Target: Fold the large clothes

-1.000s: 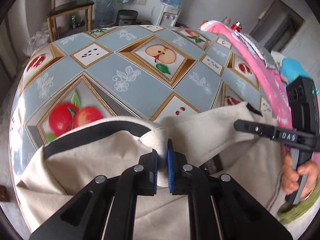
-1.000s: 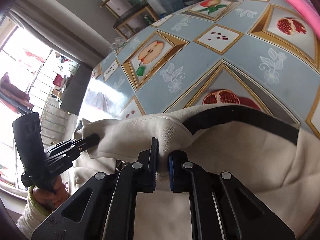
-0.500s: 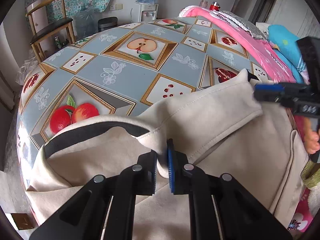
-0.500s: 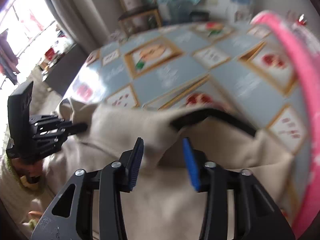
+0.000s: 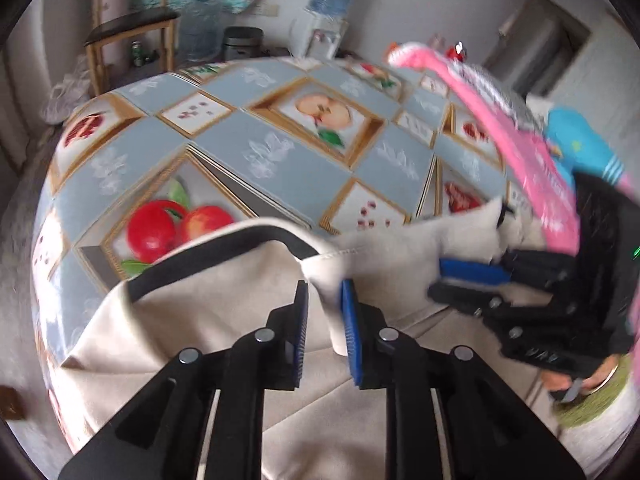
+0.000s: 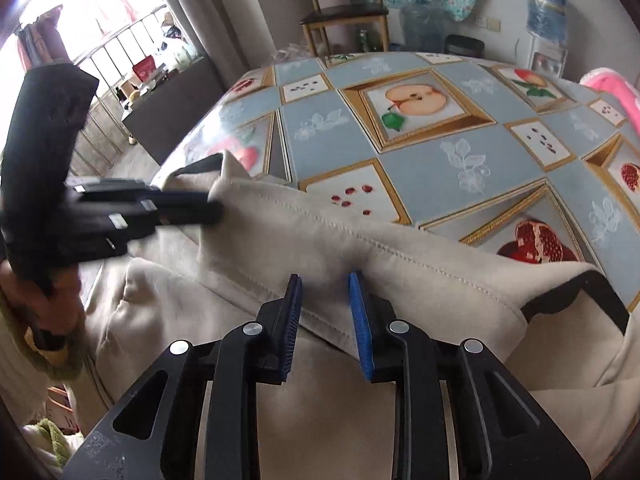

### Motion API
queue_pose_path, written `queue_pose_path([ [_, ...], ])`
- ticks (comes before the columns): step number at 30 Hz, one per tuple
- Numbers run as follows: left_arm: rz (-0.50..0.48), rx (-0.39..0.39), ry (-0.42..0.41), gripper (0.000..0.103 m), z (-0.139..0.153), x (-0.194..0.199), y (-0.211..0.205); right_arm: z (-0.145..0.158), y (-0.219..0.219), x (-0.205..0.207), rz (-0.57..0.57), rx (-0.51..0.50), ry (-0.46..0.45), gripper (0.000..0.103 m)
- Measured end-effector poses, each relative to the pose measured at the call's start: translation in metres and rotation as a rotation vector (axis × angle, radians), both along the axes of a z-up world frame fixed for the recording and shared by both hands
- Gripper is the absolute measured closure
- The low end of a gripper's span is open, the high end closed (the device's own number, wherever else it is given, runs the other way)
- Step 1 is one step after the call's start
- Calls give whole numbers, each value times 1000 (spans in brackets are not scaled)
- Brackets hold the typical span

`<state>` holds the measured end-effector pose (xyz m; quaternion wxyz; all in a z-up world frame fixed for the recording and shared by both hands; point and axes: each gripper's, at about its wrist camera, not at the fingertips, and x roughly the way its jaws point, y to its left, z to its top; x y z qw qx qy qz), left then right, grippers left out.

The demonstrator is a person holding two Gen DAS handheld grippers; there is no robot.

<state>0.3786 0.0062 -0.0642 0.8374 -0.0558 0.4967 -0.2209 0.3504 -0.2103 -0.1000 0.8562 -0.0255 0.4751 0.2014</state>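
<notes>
The left gripper (image 5: 324, 312) is opening off the garment's (image 6: 400, 276) hem. The right gripper (image 6: 325, 304) is closing around its soft, limp seam, the best hold.

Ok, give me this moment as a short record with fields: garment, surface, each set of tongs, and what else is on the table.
garment: beige garment with black trim, folded edge lying on the table
surface: table with fruit-print tablecloth
left tongs: jaws opening, fold of beige fabric between the pads
right tongs: jaws closing, folded edge between them, pads not pressing
other items: pink cloth at the table's far right edge
background: wooden chair, water dispenser
</notes>
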Motion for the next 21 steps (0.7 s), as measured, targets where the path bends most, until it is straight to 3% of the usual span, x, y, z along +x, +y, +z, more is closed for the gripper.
queue_pose_path([
  [2, 3, -46, -39, 88, 14, -8, 3, -1, 5, -2, 6, -25, -16, 78],
  [4, -58, -82, -31, 88, 17, -14, -10, -1, 11, -1, 9, -55, -24, 78],
  [6, -94, -63, -6, 88, 8, -16, -26, -5, 18, 4, 17, -87, -33, 78],
  [9, -102, 41, 66, 88, -22, -14, -45, -7, 16, 0, 30, -120, -30, 78],
  [14, -68, -21, 53, 88, -28, -17, -37, -7, -17, -4, -19, -173, -27, 78],
  [16, -67, -11, 38, 88, -28, -20, -38, -2, -47, -1, -86, -59, 17, 78],
  [18, -67, 8, 22, 88, -28, -22, -41, 9, -77, -3, -148, 121, 52, 69],
  [20, -65, 12, 18, 88, -27, -21, -41, 18, -99, -7, -217, 203, 39, 59],
  [21, -66, 10, 18, 88, -26, -21, -41, 19, -107, -7, -251, 217, 50, 58],
])
